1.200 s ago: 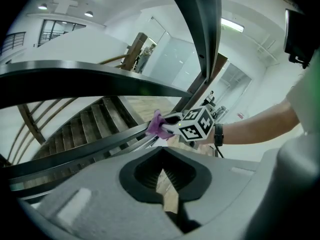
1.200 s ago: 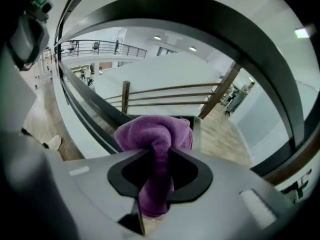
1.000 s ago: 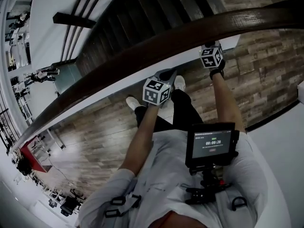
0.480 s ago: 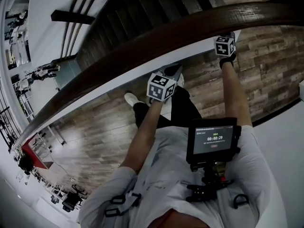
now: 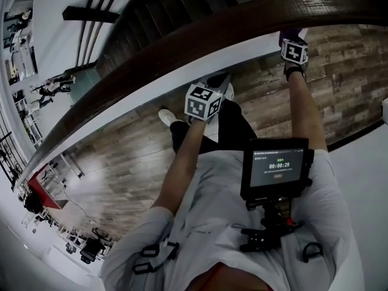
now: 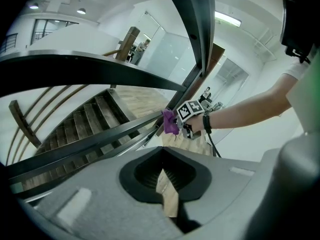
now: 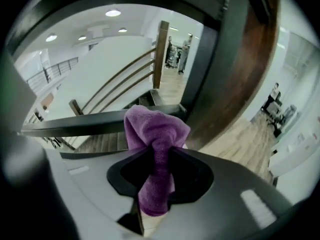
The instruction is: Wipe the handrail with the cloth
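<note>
The dark brown wooden handrail point(image 5: 182, 44) curves from lower left to upper right in the head view. My right gripper point(image 5: 290, 37) is up against its near side at the right, shut on a purple cloth point(image 7: 156, 134) that bunches out in front of the jaws beside the brown rail point(image 7: 250, 69). The cloth point(image 6: 170, 121) also shows in the left gripper view, at the rail. My left gripper point(image 5: 213, 82) hangs lower, short of the rail, its jaws closed with nothing between them point(image 6: 167, 184).
Dark stairs point(image 5: 157, 11) drop away beyond the rail. A white ledge point(image 5: 151, 99) runs under it. Wood-plank floor point(image 5: 339, 83) lies below, with the person's shoe point(image 5: 163, 117) on it. A screen point(image 5: 277, 167) hangs at the chest.
My right gripper has slid with the cloth up and to the right along the handrail. The left gripper has stayed near the same spot.
</note>
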`<action>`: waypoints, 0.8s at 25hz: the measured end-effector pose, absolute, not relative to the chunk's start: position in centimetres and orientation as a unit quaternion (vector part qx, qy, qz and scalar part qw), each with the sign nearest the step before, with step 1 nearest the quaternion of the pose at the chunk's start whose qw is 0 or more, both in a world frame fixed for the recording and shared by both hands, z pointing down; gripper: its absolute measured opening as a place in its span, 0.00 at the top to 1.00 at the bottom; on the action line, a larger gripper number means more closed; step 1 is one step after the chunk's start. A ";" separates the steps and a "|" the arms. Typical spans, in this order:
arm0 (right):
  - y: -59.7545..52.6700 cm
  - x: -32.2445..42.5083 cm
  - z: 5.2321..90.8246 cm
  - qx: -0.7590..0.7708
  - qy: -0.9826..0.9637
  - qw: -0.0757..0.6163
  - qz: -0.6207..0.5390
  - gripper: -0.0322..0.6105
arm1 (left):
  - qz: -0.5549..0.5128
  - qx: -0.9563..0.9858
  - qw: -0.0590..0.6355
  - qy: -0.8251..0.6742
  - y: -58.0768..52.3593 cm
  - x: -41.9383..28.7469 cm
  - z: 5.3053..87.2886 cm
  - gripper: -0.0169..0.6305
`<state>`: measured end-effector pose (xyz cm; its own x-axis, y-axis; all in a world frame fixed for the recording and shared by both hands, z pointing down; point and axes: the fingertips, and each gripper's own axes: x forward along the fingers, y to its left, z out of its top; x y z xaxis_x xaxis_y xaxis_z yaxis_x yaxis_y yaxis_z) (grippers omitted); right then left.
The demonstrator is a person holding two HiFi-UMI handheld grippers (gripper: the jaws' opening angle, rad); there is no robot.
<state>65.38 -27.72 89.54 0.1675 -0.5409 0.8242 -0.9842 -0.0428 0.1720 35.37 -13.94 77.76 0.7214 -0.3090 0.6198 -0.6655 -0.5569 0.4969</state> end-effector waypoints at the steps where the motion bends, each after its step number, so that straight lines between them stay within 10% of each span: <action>1: -26.4 65.4 90.1 0.664 -0.574 0.371 0.304 0.79 | 0.238 0.848 0.375 -0.289 -13.8 35.3 77.9 0.98; 20: -10.8 32.0 82.5 0.423 -0.810 0.292 0.281 0.80 | 0.172 0.839 0.331 -0.397 -8.3 20.6 70.6 0.98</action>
<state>32.01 -10.81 82.48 -0.4709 -0.5211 0.7118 -0.8501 0.4837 -0.2082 20.64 -8.34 70.61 0.6261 -0.5522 0.5505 -0.7793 -0.4666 0.4183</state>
